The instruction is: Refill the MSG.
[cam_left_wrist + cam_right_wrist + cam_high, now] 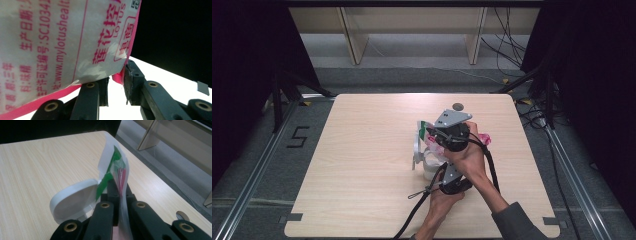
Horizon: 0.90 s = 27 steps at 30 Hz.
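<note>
high view: overhead, facing forward-down, far | both gripper views: close, along jaws | shared: packet (427, 134)

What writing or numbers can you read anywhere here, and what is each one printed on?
"www.mylotushealt", cut off: white packet with pink edge.
"SC1034", cut off: same packet.
"LOTUS": same packet, beside Chinese characters.
"生产日期", "生产许可证编号": same packet; other characters too cropped or blurred.
"5": black mark on the floor, left of the table.
</note>
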Each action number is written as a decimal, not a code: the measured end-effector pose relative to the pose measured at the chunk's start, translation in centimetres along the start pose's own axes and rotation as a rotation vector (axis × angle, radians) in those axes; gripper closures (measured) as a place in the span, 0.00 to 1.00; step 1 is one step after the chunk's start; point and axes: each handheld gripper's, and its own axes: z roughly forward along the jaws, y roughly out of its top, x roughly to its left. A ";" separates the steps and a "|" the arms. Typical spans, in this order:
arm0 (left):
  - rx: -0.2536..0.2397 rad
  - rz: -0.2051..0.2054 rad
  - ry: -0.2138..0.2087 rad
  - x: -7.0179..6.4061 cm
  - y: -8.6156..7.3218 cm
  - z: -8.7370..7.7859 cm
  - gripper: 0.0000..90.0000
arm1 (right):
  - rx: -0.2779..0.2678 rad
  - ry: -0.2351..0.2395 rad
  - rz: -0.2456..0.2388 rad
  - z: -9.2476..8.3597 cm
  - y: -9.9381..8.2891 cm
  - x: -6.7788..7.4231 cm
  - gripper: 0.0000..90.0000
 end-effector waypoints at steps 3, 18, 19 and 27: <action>-0.002 0.002 -0.001 0.0 0.1 0.0 0.83 | 0.002 0.000 0.000 0.0 0.1 0.0 1.00; -0.013 -0.004 -0.002 0.0 0.1 0.1 0.83 | 0.019 -0.012 -0.015 0.4 0.2 0.3 1.00; -0.014 -0.004 -0.002 0.0 0.1 0.1 0.83 | 0.019 -0.009 -0.006 0.3 0.2 0.2 1.00; -0.014 -0.008 -0.006 0.0 0.0 0.2 0.83 | 0.023 -0.007 -0.022 0.4 0.2 0.1 1.00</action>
